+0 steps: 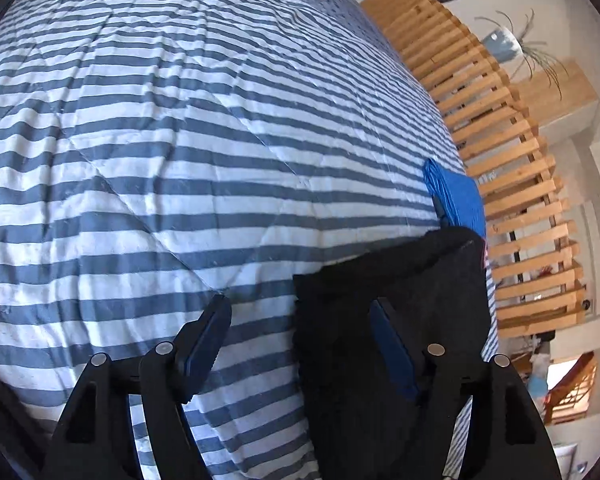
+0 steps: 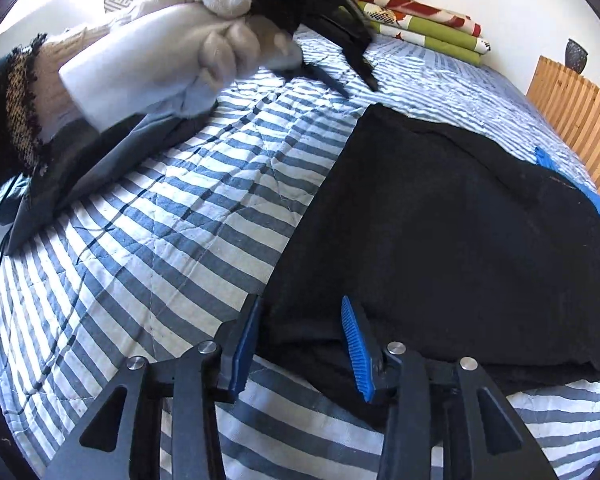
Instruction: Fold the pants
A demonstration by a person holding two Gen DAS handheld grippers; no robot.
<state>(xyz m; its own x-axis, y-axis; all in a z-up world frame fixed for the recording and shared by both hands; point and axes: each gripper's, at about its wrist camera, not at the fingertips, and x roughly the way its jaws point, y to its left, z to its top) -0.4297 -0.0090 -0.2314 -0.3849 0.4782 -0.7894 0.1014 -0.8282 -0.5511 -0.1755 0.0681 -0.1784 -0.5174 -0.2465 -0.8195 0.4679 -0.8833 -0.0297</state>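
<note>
Black pants point(image 2: 452, 232) lie folded into a flat stack on a bed covered by a blue-and-white striped quilt point(image 2: 160, 240), near its right side, with a folded blue cloth point(image 1: 458, 196) just beyond them. The right gripper point(image 2: 300, 340) sits at the near edge of the pants, jaws spread, one finger over the fabric and one beside it. The left gripper point(image 1: 300, 332), held by a white-gloved hand point(image 2: 204, 40), hovers with jaws spread wide, its right finger over the pants' edge.
</note>
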